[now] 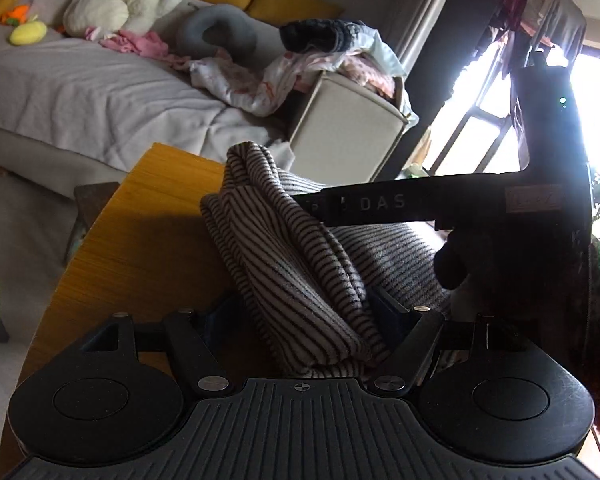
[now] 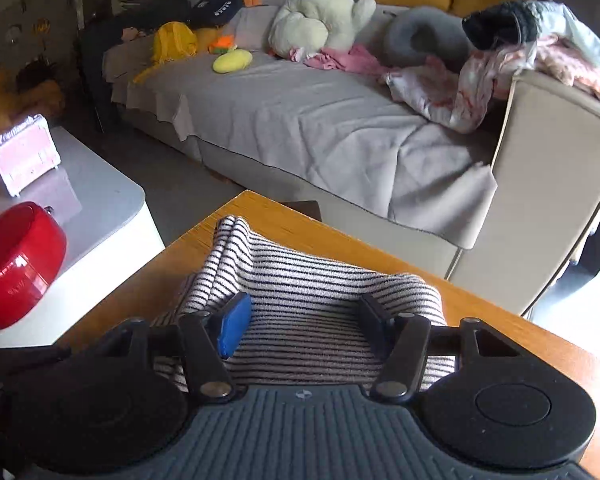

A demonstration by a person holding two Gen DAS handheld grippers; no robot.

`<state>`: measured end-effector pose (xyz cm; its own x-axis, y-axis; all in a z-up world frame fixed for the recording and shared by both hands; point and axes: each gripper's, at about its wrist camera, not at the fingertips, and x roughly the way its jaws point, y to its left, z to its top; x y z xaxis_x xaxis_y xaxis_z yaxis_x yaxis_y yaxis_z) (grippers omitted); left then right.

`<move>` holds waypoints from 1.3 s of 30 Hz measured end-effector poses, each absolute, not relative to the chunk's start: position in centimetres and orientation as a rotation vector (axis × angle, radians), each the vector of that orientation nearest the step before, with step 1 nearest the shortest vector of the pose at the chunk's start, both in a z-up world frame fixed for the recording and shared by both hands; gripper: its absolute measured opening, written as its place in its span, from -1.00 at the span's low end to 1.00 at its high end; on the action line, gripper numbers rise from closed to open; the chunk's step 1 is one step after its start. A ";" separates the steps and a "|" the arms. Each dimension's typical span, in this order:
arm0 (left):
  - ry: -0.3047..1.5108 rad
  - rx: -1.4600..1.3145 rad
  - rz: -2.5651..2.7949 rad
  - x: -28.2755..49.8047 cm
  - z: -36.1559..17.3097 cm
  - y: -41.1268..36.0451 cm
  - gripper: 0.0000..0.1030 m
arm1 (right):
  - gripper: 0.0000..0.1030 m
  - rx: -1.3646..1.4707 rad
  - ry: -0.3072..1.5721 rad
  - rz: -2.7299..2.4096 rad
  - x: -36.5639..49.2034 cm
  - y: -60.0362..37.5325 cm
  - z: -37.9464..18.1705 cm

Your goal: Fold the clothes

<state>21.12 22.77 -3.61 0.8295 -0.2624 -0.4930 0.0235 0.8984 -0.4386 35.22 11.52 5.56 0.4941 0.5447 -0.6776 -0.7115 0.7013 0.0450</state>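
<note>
Striped garment (image 1: 296,264) bunched on the wooden counter (image 1: 140,248), near its far corner.

The left tongs (image 1: 300,312) stand wide with a thick fold between the pads; whether they press it I cannot tell. The right tongs (image 2: 300,320) hang part-open above the cloth, gripping nothing. Bare counter lies left of the garment, then its edge. A sofa (image 2: 300,120) stands beyond. Window glare and the dark right tongs hide the left view's right side.
</note>
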 end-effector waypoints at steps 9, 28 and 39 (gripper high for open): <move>0.575 -0.445 -0.171 21.1 -3.7 23.0 0.55 | 0.38 -0.056 0.584 0.722 30.7 1.3 6.8; 0.485 -0.406 -0.022 18.5 -3.1 20.9 0.82 | 1.00 0.184 0.543 0.603 28.1 -3.5 2.0; 0.528 -0.349 0.068 11.3 -2.5 14.1 1.00 | 1.00 0.229 0.642 0.493 21.3 -10.8 1.5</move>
